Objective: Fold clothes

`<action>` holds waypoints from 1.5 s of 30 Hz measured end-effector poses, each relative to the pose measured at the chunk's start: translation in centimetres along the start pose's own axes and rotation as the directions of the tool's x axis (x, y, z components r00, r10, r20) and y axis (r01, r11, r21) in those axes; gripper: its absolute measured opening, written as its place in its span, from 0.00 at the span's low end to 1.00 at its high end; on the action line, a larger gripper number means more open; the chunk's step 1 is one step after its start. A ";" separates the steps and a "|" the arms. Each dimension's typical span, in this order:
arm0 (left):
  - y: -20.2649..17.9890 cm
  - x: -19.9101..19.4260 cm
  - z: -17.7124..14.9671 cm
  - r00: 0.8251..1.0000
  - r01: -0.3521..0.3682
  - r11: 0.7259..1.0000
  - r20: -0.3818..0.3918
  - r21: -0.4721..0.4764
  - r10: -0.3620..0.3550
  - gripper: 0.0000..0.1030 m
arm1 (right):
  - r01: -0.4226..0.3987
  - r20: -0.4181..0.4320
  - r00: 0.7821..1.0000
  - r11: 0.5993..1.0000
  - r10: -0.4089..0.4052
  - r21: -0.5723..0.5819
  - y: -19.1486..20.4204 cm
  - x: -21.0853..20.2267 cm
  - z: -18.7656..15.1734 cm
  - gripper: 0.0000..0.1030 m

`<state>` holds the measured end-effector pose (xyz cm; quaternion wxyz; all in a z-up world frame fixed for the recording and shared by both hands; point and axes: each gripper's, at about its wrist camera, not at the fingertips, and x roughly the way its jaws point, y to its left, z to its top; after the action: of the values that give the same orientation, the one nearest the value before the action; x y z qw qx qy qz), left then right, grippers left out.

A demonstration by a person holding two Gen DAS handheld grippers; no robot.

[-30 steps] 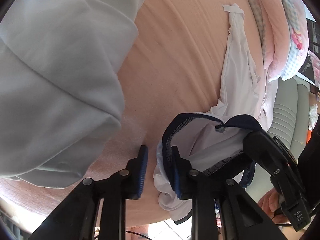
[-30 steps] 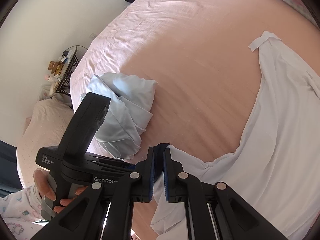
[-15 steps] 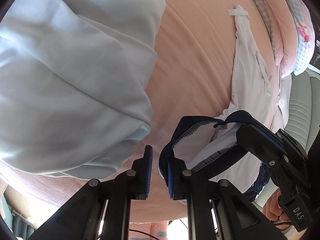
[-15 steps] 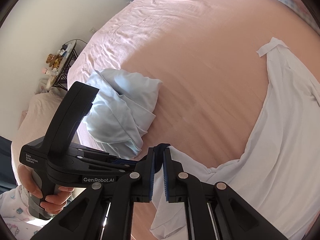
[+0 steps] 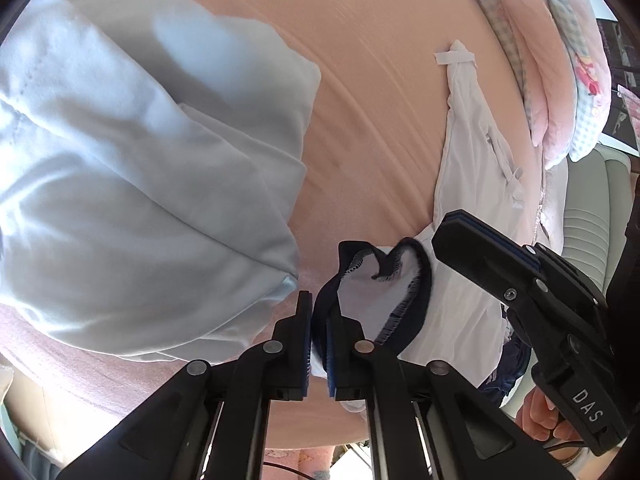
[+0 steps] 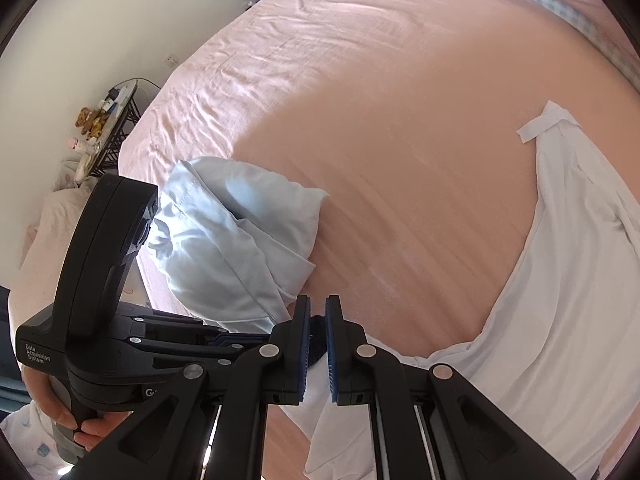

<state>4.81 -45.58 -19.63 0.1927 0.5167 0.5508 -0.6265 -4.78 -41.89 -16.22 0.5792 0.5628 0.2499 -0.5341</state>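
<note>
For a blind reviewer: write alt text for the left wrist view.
The left gripper is pinched shut on the navy-trimmed edge of a white garment that trails across a pink bed. The right gripper clamps the same edge just to the right. A folded pale blue garment fills the left side.
</note>
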 end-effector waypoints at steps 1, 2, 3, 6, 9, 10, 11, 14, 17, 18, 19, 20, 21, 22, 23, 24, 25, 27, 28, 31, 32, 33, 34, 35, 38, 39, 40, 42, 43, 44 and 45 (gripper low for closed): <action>0.2 -0.5 0.5 1.000 -0.003 1.000 0.008 0.004 0.003 0.04 | -0.005 0.006 1.000 1.000 0.005 -0.001 0.1 -0.2 0.2 0.06; 0.2 -0.7 0.5 1.000 -0.007 1.000 0.010 0.006 0.007 0.04 | -0.003 0.013 1.000 1.000 0.003 -0.005 0.2 -0.3 0.4 0.06; 0.2 -0.9 0.5 1.000 -0.010 1.000 0.012 0.007 0.010 0.04 | -0.004 0.014 1.000 1.000 0.004 -0.005 0.2 -0.3 0.6 0.06; 0.1 -1.9 0.3 0.997 -0.060 0.998 0.059 0.019 0.059 0.04 | -0.015 0.010 1.000 1.000 0.015 -0.002 0.2 -0.3 0.9 0.06; 0.4 -3.4 0.1 0.973 -0.173 0.984 0.164 0.035 0.165 0.04 | 0.009 -0.007 1.000 1.000 -0.009 -0.001 -0.1 0.1 0.5 0.06; 1.2 -4.4 0.0 0.965 -0.195 0.980 0.185 0.037 0.185 0.04 | 0.010 -0.016 1.000 1.000 -0.010 0.002 -0.4 0.2 0.3 0.06; 2.5 -4.9 0.0 0.963 -0.197 0.980 0.196 0.039 0.186 0.04 | 0.011 -0.026 1.000 1.000 -0.011 0.006 -0.6 0.4 0.1 0.06; 3.1 -5.4 -0.4 0.977 -0.132 0.987 0.179 0.091 0.114 0.04 | 0.054 -0.061 0.997 0.999 -0.054 -0.006 -1.2 0.3 -0.9 0.06; 2.9 -5.2 -0.8 0.988 -0.083 0.987 0.143 0.134 0.064 0.05 | 0.098 -0.076 0.992 0.995 -0.099 -0.023 -1.8 0.1 -2.0 0.06; 2.8 -4.9 -0.9 0.990 -0.074 0.987 0.129 0.144 0.055 0.06 | 0.106 -0.081 0.991 0.994 -0.107 -0.025 -2.0 0.2 -2.2 0.06; 2.7 -4.5 -1.0 0.992 -0.074 0.986 0.110 0.151 0.057 0.07 | 0.114 -0.086 0.990 0.993 -0.116 -0.025 -2.2 0.2 -2.5 0.07; 2.7 -4.3 -1.2 0.994 -0.071 0.986 0.088 0.149 0.058 0.08 | 0.122 -0.090 0.988 0.992 -0.124 -0.025 -2.4 0.3 -2.8 0.14; 2.7 -4.0 -1.5 0.996 -0.067 0.987 0.065 0.146 0.058 0.10 | 0.125 -0.094 0.988 0.992 -0.126 -0.021 -2.7 0.5 -3.0 0.26; 2.4 -3.7 -1.9 0.998 -0.052 0.988 0.053 0.147 0.045 0.13 | 0.126 -0.098 0.987 0.992 -0.127 -0.014 -2.9 0.7 -3.2 0.32; 2.2 -3.5 -2.2 0.999 -0.035 0.988 0.043 0.148 0.029 0.15 | 0.123 -0.101 0.987 0.992 -0.123 -0.009 -3.1 0.9 -3.5 0.41; 2.1 -3.2 -2.5 0.999 -0.025 0.989 0.041 0.145 0.020 0.23 | 0.119 -0.103 0.987 0.993 -0.120 -0.010 -3.1 1.1 -3.6 0.44; 2.1 -2.9 -2.7 0.999 -0.018 0.990 0.040 0.140 0.012 0.37 | 0.123 -0.109 0.986 0.992 -0.125 -0.022 -3.0 1.3 -3.8 0.44; 2.3 -2.7 -3.3 0.999 -0.004 0.991 0.054 0.131 -0.003 0.58 | 0.150 -0.122 0.980 0.987 -0.156 -0.061 -2.7 1.7 -4.1 0.45; 2.3 -2.4 -3.5 0.998 0.000 0.992 0.056 0.124 -0.007 0.61 | 0.162 -0.125 0.977 0.983 -0.172 -0.086 -2.4 1.9 -4.3 0.45; 2.6 -1.4 -3.9 0.999 0.002 0.994 0.037 0.108 -0.006 0.61 | 0.205 -0.126 0.966 0.964 -0.228 -0.171 -1.5 2.4 -4.9 0.49; 2.6 -1.0 -3.9 1.000 0.004 0.995 0.028 0.103 -0.007 0.61 | 0.224 -0.122 0.960 0.953 -0.252 -0.206 -1.2 2.5 -5.1 0.54; 2.8 -0.8 -4.1 1.000 0.010 0.995 0.023 0.097 -0.013 0.61 | 0.241 -0.118 0.954 0.940 -0.275 -0.240 -0.8 2.7 -5.3 0.57; 2.8 -0.4 -4.2 1.000 0.015 0.996 0.019 0.092 -0.017 0.61 | 0.243 -0.116 0.953 0.935 -0.280 -0.257 -0.7 2.8 -5.4 0.57; 2.9 -0.1 -4.4 1.000 0.018 0.996 0.018 0.089 -0.020 0.61 | 0.241 -0.115 0.953 0.933 -0.279 -0.268 -0.7 2.9 -5.4 0.57; 3.0 0.3 -5.0 0.999 0.020 0.996 0.035 0.092 -0.023 0.61 | 0.233 -0.112 0.954 0.925 -0.277 -0.300 -0.7 3.2 -5.6 0.57; 3.0 0.3 -5.2 0.999 0.023 0.995 0.047 0.094 -0.028 0.61 | 0.230 -0.111 0.955 0.922 -0.276 -0.310 -0.7 3.3 -5.7 0.57; 2.9 0.5 -5.4 0.998 0.035 0.995 0.052 0.098 -0.041 0.61 | 0.228 -0.110 0.955 0.919 -0.275 -0.321 -0.7 3.5 -5.7 0.57; 2.9 0.8 -5.8 0.996 0.073 0.992 0.051 0.102 -0.078 0.61 | 0.246 -0.073 0.953 0.889 -0.295 -0.385 -0.5 3.4 -5.9 0.57; 2.9 0.9 -5.9 0.994 0.091 0.991 0.051 0.100 -0.096 0.61 | 0.264 -0.049 0.948 0.866 -0.313 -0.425 -0.4 3.4 -6.0 0.57; 3.0 1.2 -6.0 0.993 0.099 0.991 0.050 0.086 -0.103 0.61 | 0.278 -0.032 0.944 0.843 -0.329 -0.460 -0.3 3.5 -6.2 0.57; 3.1 1.5 -6.0 0.993 0.103 0.992 0.049 0.070 -0.107 0.61 | 0.283 -0.025 0.942 0.830 -0.336 -0.481 -0.3 3.5 -6.2 0.57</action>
<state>9.37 -40.75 -21.61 0.1564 0.4766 0.5505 -0.6673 -2.07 -37.28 -20.98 0.5896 0.3853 0.4908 -0.5129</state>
